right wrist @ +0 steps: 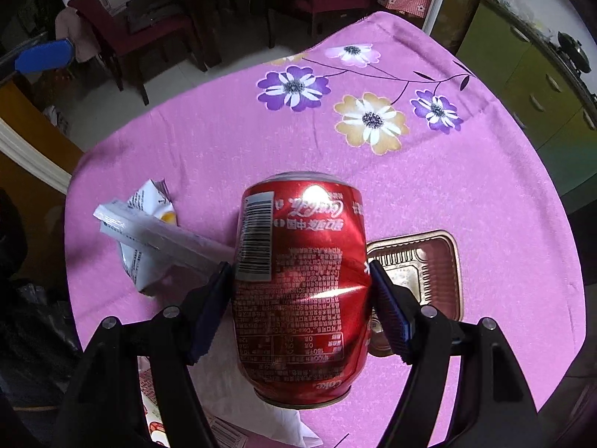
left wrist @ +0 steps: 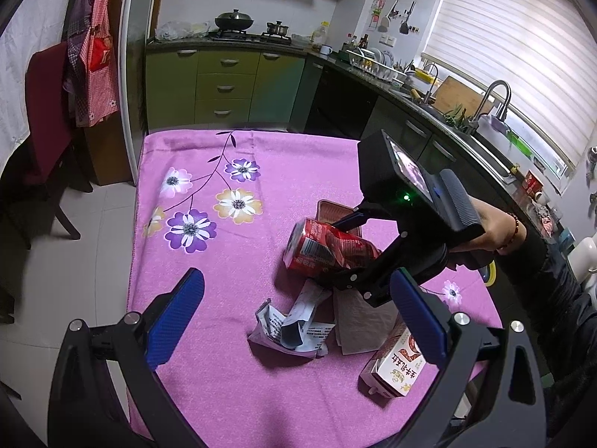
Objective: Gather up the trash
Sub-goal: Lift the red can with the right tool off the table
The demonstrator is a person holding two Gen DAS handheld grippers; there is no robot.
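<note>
Pink cloth: a flowered tablecloth (left wrist: 231,246) covers the whole table, with purple, white and yellow blooms printed toward its far left corner as the left wrist view has it.
Right gripper: the right gripper (right wrist: 300,291) points steeply down over the middle of the table, its two blue pads pressed against the sides of a dented red cola can; a hand (left wrist: 496,229) with a beaded bracelet holds its grip from the right edge.
Left gripper: the left gripper (left wrist: 294,317) hangs over the near edge with its blue fingers (left wrist: 175,317) spread wide and nothing between them.
Cola can: the red cola can (right wrist: 302,283) lies across the right gripper's jaws, pinched at its creased waist, label text upside down in the right wrist view, and seems lifted clear of the cloth.
Carton: a drink carton (left wrist: 395,366) with red and white print lies on its side near the near right corner, partly behind the left gripper's right finger.
Tray: a shallow brown plastic tray (right wrist: 444,261) sits on the cloth just beyond the can, toward the far right.
Napkin: a crumpled brownish paper napkin (left wrist: 358,324) lies flat between carton and wrapper.
Wrapper: a torn white printed wrapper (left wrist: 291,330) lies near the table's middle, with a flattened white sleeve (right wrist: 164,239) resting across it.
</note>
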